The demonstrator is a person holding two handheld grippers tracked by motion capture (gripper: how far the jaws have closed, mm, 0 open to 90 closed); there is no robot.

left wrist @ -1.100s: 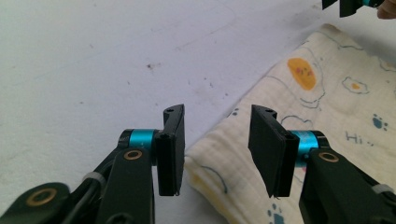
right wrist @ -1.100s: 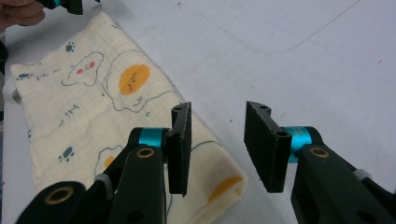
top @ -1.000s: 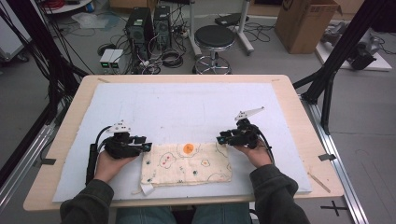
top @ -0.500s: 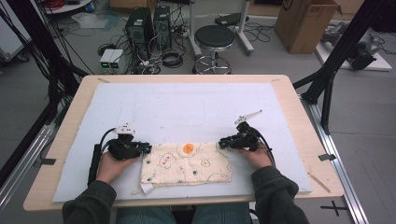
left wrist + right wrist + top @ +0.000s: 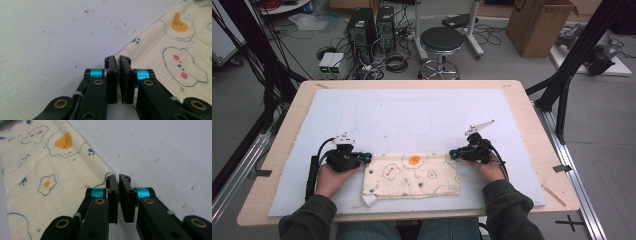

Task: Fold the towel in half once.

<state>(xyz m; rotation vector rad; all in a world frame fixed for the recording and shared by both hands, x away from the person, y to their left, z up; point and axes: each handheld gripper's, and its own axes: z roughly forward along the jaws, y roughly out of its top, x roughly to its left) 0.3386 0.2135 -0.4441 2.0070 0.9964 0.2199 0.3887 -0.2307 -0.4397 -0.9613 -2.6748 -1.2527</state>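
Item: cream cotton cloth printed with fried eggs, clouds and paw marks (image 5: 412,175), lying flat near the person's edge of the pale blue-white felt mat (image 5: 422,115) that covers the light wooden table (image 5: 542,150).

Left gripper (image 5: 117,61): at the cloth's far left corner. Its jaws have just been closing and now stand pinched together on the cloth's edge, which runs in between the black pads.

Right gripper (image 5: 118,180): at the far right corner, likewise just closed, with the hem caught between its jaws.

Step in hand, as judged: both far corners taken, ready for a lift or fold. To do it well, raise both corners together and level, keep the far edge taut between the grippers, and check that each pinch holds cloth only, not the mat beneath.

White sewn label (image 5: 370,200): turned out at the near left corner; it may curl under in a fold.

Obstacles on the mat: none seen beyond the cloth; trailing cables by each hand could drag across the cloth.

Beyond the table: black round stool (image 5: 441,39), two black computer towers (image 5: 371,25), brown cardboard box (image 5: 539,22), loose cables on the floor, well apart from the work.
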